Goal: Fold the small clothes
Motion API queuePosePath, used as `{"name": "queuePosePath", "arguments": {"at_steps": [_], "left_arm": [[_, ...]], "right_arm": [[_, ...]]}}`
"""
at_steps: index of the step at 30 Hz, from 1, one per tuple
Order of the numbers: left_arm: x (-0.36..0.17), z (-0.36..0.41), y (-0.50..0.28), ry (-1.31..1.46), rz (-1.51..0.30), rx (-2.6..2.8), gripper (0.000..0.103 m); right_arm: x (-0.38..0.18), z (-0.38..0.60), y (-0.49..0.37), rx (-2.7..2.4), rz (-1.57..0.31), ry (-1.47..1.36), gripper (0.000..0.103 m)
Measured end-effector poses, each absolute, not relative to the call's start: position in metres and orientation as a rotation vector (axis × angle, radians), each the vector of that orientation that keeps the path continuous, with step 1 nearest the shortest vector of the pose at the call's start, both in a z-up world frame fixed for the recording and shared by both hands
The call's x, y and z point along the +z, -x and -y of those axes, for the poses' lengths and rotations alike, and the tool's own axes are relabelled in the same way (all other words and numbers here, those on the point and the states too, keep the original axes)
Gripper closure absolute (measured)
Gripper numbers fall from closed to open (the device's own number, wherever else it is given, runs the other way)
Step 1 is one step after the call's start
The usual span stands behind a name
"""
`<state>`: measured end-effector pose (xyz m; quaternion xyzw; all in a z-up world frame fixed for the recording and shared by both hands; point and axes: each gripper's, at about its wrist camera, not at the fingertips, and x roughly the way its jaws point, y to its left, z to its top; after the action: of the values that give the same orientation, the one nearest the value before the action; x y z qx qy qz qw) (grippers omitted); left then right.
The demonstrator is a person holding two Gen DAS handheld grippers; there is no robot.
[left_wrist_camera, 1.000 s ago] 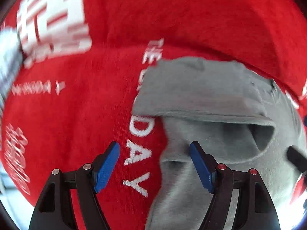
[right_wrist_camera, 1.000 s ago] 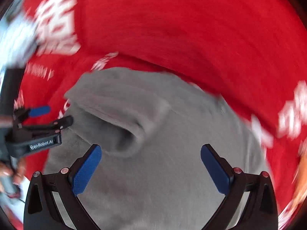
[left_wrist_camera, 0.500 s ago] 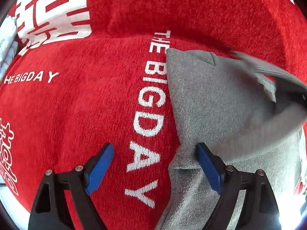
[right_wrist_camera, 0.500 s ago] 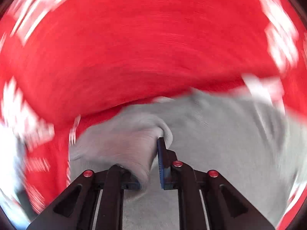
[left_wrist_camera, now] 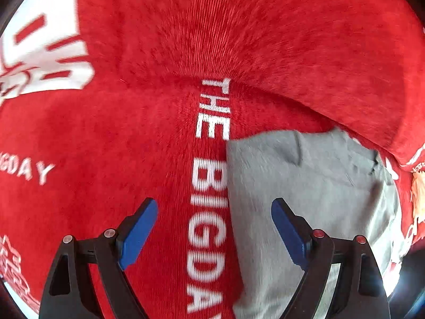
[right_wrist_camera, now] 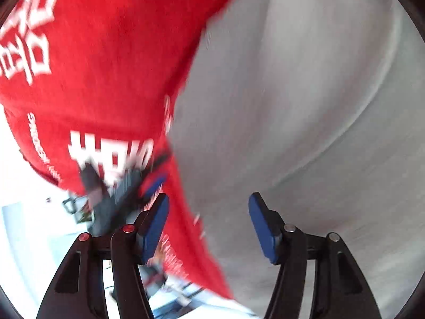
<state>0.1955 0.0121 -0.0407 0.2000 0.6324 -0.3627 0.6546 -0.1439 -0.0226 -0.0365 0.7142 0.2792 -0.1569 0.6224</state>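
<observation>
A small grey garment (left_wrist_camera: 305, 191) lies flat on a red cloth with white lettering (left_wrist_camera: 132, 138). In the left wrist view its left edge runs beside the words "THE BIGDAY". My left gripper (left_wrist_camera: 213, 228) is open and empty, its jaws straddling that edge just above the cloth. In the right wrist view the garment (right_wrist_camera: 305, 106) fills the right half, blurred. My right gripper (right_wrist_camera: 208, 222) is open and empty over the garment's left edge.
The red cloth (right_wrist_camera: 106, 66) covers the whole work surface and rises in a fold at the back (left_wrist_camera: 265, 40). A dark blurred object (right_wrist_camera: 117, 194), perhaps the other gripper, shows at lower left of the right wrist view. A bright floor lies beyond the cloth's edge.
The right gripper, shut on a fold of the grey garment half a second ago, has opened and let it go. The garment now lies flatter. The left gripper moved slightly forward.
</observation>
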Motion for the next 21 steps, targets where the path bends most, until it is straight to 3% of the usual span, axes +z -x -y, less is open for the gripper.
{"name": "queuePosePath", "arguments": {"at_steps": [4, 5, 6, 8, 9, 15, 18, 20, 21], "left_arm": [[-0.057, -0.001, -0.203, -0.462, -1.495, -0.811, 0.015], [-0.057, 0.001, -0.203, -0.466, -1.485, -0.814, 0.025], [-0.055, 0.003, -0.202, -0.472, -1.465, -0.829, 0.052], [-0.047, 0.007, -0.205, -0.427, -1.474, -0.911, 0.098], [-0.041, 0.007, -0.208, -0.409, -1.475, -0.927, 0.098], [-0.038, -0.006, -0.234, -0.443, -1.41, -0.936, 0.102], [-0.052, -0.009, -0.241, -0.475, -1.417, -0.897, 0.102], [-0.053, -0.013, -0.236, -0.479, -1.413, -0.874, 0.102], [-0.051, -0.017, -0.232, -0.477, -1.405, -0.869, 0.102]], "right_arm": [[-0.071, 0.005, 0.113, -0.392, -0.603, -1.723, 0.037], [-0.078, 0.001, 0.113, -0.41, -0.561, -1.754, 0.037], [-0.081, 0.0, 0.11, -0.416, -0.525, -1.778, 0.038], [-0.085, 0.001, 0.103, -0.409, -0.498, -1.802, 0.078], [-0.087, 0.004, 0.098, -0.367, -0.484, -1.816, 0.096], [-0.093, -0.013, 0.055, -0.274, -0.491, -1.789, 0.096], [-0.111, -0.014, 0.032, -0.333, -0.618, -1.761, 0.093], [-0.108, -0.011, 0.039, -0.317, -0.639, -1.76, 0.085], [-0.101, -0.008, 0.047, -0.308, -0.65, -1.738, 0.071]]}}
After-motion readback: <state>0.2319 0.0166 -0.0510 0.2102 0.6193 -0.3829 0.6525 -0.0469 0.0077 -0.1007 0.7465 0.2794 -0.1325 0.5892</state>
